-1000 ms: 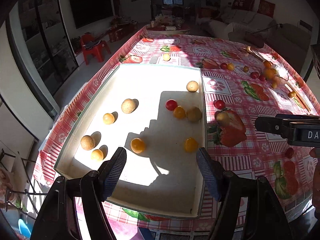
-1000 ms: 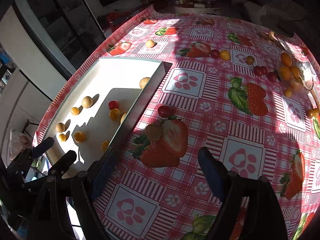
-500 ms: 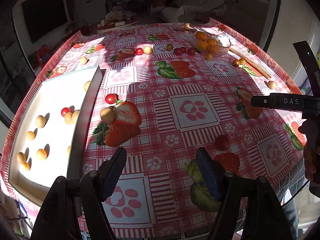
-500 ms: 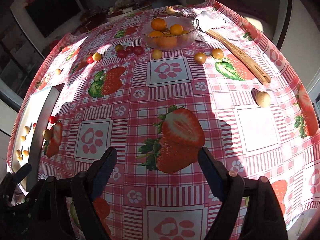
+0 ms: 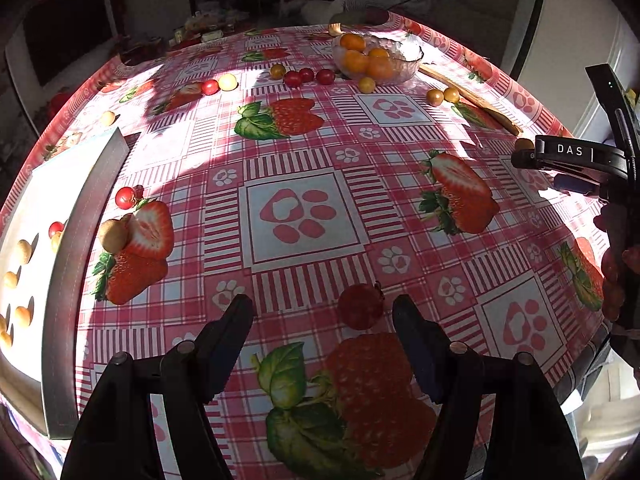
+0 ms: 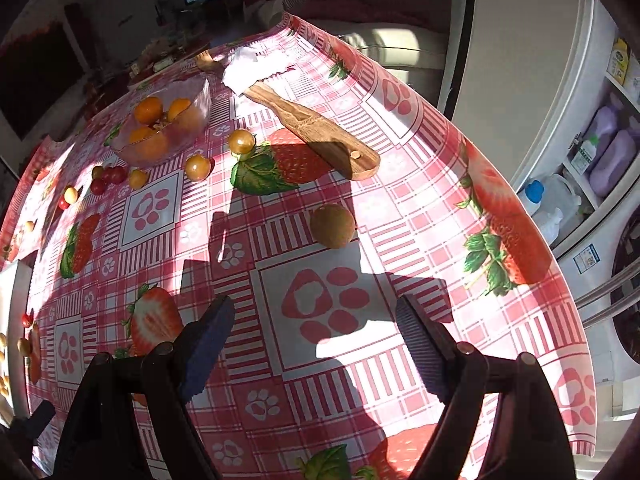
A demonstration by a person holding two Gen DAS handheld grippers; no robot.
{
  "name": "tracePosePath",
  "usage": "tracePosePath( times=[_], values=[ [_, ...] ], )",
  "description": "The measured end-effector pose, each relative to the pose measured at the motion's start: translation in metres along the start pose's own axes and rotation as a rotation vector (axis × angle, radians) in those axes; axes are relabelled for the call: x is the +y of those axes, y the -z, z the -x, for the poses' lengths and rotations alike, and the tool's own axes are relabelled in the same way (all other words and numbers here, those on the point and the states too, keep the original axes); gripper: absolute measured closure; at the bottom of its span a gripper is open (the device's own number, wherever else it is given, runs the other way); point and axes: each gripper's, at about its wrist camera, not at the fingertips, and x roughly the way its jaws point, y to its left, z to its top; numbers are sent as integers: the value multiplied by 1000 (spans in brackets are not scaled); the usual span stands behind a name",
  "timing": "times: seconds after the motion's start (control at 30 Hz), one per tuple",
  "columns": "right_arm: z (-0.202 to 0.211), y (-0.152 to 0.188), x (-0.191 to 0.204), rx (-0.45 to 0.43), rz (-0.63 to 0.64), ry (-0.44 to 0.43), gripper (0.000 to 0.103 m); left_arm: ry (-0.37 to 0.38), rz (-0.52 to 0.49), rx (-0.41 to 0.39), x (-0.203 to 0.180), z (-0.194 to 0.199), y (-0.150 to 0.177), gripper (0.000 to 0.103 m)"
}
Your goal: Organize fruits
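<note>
Left gripper (image 5: 322, 314) low over table (image 5: 304, 168), fingers apart, red tomato (image 5: 360, 306) between tips. Right gripper (image 6: 316, 318) fingers apart, empty; tray (image 5: 68, 264) cut off.

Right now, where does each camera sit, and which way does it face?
Left wrist: sits on the left gripper, facing a red cherry tomato; own open jaws and the right gripper show.
Right wrist: sits on the right gripper, facing a brown round fruit; own open jaws show.
Shared: glass bowl, wooden spatula.
</note>
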Motion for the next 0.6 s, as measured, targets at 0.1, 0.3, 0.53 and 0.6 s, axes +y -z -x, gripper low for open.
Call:
tracePosePath(
  times=[0.1,0.3,0.53,0.6],
  values=[
    [-6,-6,-1,-11,6,6,18,-3,7,-1,-1,-4,-2,30],
    [-18,-20,6,-34,24,42,22,-12,-7,-2,-8,-7,-6,30],
    [-23,-30,11,-49,53,68,60,-9,-19,-8,-13,-3,-6,55],
    [-22,-31,10,-50,54,55,70,-1,-29,-14,-15,-2,-5,71]
  ],
)
